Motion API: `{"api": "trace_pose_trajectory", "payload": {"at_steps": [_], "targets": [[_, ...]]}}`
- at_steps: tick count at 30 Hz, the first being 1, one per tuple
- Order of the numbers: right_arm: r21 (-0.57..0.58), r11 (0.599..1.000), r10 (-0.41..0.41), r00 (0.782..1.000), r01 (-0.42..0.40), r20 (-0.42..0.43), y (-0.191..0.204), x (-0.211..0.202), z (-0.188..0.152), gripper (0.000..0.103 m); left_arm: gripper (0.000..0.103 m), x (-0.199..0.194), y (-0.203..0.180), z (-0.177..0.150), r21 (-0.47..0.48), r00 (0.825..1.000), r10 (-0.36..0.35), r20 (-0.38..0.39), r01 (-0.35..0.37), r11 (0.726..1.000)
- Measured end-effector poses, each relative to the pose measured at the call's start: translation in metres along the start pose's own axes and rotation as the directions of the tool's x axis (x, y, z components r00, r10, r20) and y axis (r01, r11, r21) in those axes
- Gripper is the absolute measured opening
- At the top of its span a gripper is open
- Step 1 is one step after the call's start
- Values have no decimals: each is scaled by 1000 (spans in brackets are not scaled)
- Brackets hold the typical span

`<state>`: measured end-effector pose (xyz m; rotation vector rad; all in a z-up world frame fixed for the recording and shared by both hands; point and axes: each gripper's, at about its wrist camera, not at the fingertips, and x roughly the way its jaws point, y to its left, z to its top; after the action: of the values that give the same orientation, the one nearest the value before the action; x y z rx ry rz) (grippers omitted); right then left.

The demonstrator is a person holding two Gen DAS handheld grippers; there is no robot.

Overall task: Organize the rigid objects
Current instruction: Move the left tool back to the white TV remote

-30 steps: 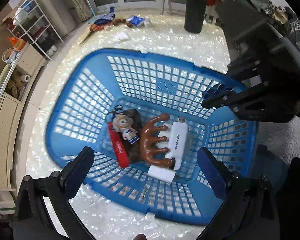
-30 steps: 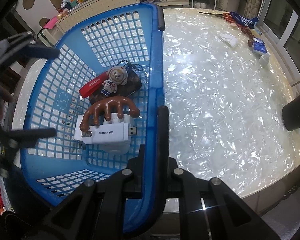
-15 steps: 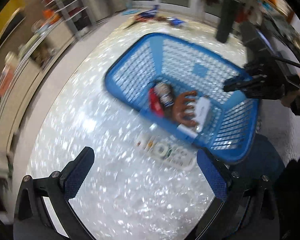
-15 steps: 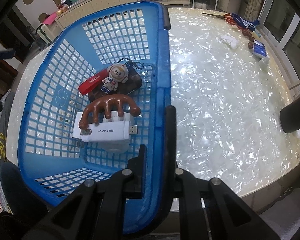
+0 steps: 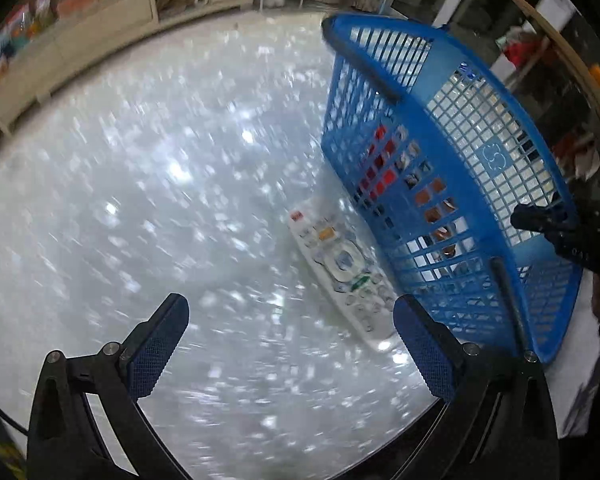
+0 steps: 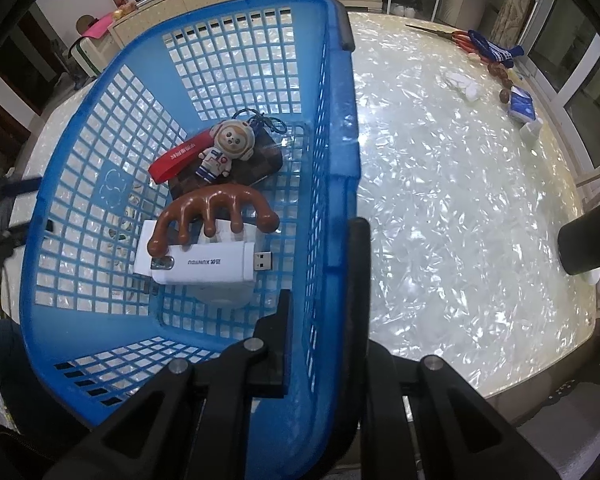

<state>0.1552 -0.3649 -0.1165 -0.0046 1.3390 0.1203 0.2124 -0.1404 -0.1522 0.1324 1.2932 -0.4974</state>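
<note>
Left wrist view, motion-blurred: the left gripper [image 5: 288, 344], its blue-padded jaws spread wide with nothing between them, hangs over a glossy pearl-white mosaic tabletop [image 5: 148, 184]. A long white plastic remote control [image 5: 342, 268] lies flat on the tabletop just beside the near wall of a blue plastic lattice basket [image 5: 452, 168]. Red and brown items show indistinctly through that wall, and the black right gripper [image 5: 556, 228] sits at the basket's far rim.

Pearly white table [image 6: 460, 208] carries everything. Blue basket [image 6: 340, 152] sits on it, frame left in the right wrist view. White remote [image 5: 340, 268] lies flat just beside the basket wall – lower centre, left wrist view. Upper right: scissors [image 6: 456, 38], small blue box [image 6: 521, 105].
</note>
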Motion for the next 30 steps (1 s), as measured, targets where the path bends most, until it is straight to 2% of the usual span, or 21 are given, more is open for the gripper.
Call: {"api": "trace_pose_trajectory", "payload": {"at_steps": [2,5,11,13,22,23,25,30], "targets": [[4,1000,3,1000,-3,-1,-1,2,1,12,103,13,2,-5,-59,1000,2,10,-1,998],[6,1000,3,1000,-3,-6,-2,6,1,11,102,24,-1,-9,-114,998,-60,33,64,991],[20,1000,-7,1000,7,-6,-6,7,1,9,102,42,-6,-9,-146,997,-77,25,80,986],[26,1000,-6,1000,6,-1,-9,6,1,9,102,50,-12,-7,-148,997,-78,0,77,986],[56,998,-12,1000,11,5,-26,5,2,9,103,73,-27,2,-190,987,-159,-16,153,970],[60,998,-11,1000,11,6,-28,4,2,9,103,75,-27,3,-196,989,-146,-21,139,971],[64,998,-9,1000,9,6,-29,4,1,9,103,81,-32,4,-189,997,-76,-26,70,979],[66,998,-3,1000,2,9,-22,2,-1,9,103,89,-35,15,-189,998,-34,-44,25,982]]}}
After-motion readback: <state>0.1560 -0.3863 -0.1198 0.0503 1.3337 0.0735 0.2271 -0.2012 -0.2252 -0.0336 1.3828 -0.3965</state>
